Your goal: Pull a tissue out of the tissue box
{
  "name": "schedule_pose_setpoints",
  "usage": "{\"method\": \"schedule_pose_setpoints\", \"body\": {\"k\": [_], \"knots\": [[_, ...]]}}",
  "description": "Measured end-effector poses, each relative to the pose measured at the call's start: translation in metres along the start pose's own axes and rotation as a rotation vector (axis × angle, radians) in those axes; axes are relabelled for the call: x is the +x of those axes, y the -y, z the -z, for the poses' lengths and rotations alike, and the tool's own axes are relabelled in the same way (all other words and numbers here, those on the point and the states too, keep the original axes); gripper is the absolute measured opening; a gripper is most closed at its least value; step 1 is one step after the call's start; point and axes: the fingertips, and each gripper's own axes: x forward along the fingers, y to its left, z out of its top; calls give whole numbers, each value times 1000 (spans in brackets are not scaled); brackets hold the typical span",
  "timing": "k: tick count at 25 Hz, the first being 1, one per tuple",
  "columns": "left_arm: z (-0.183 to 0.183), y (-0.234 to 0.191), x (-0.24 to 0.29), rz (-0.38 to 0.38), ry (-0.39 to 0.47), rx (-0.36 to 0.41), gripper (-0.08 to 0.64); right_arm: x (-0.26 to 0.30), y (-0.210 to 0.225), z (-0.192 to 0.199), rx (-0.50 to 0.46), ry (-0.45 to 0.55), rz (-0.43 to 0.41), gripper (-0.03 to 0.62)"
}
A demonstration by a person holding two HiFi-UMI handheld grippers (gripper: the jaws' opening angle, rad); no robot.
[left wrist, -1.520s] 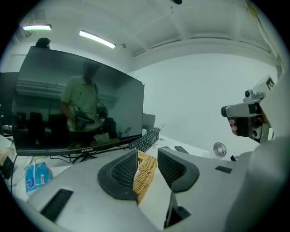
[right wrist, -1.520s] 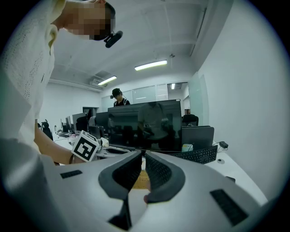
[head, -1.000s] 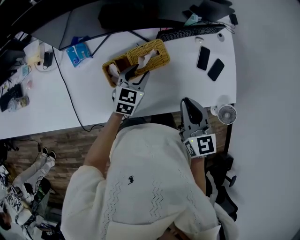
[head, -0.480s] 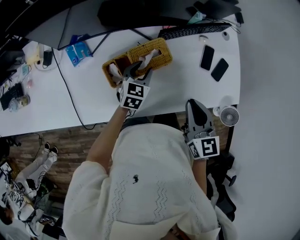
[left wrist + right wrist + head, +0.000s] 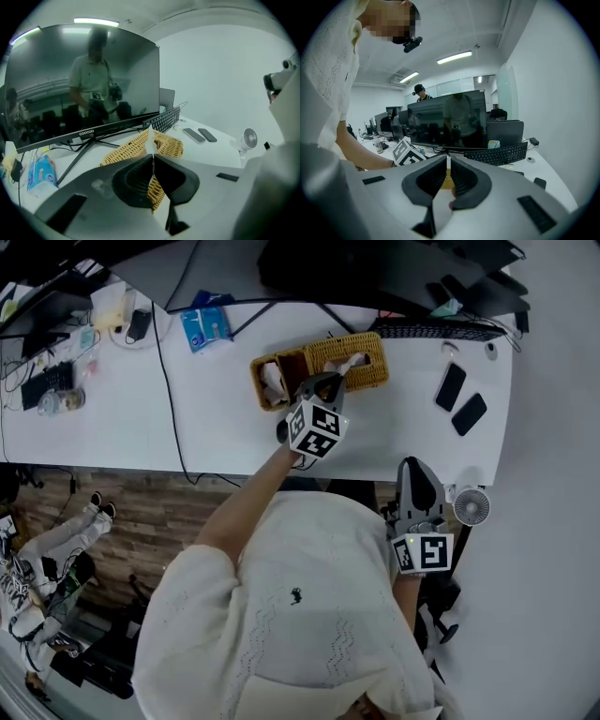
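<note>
**Left gripper pinches the tissue; free way is up and toward the person**

In the head view the woven tissue box (image 5: 367,373) lies in the upper centre of the frame, its long axis running almost left to right across the white table (image 5: 216,418). The tissue (image 5: 349,362) stands out of the top slot. The left gripper (image 5: 325,388) reaches it from just below, and its jaws have just closed with the white tip (image 5: 149,139) between them. The right gripper (image 5: 418,470) is pressed together on nothing, at the lower right and well apart, so the left hand is clearly nearer. A monitor (image 5: 79,79) stands behind the box. The pull probably needs to go upward and back, where the room is open.
</note>
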Motion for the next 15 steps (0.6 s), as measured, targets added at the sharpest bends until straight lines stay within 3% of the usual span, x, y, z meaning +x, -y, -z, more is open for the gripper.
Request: {"method": "schedule_pose_setpoints", "body": {"k": [15], "knots": [[-2,27,-16,80,39,7,15,-18,-8,4,-20,20,15,23]]}}
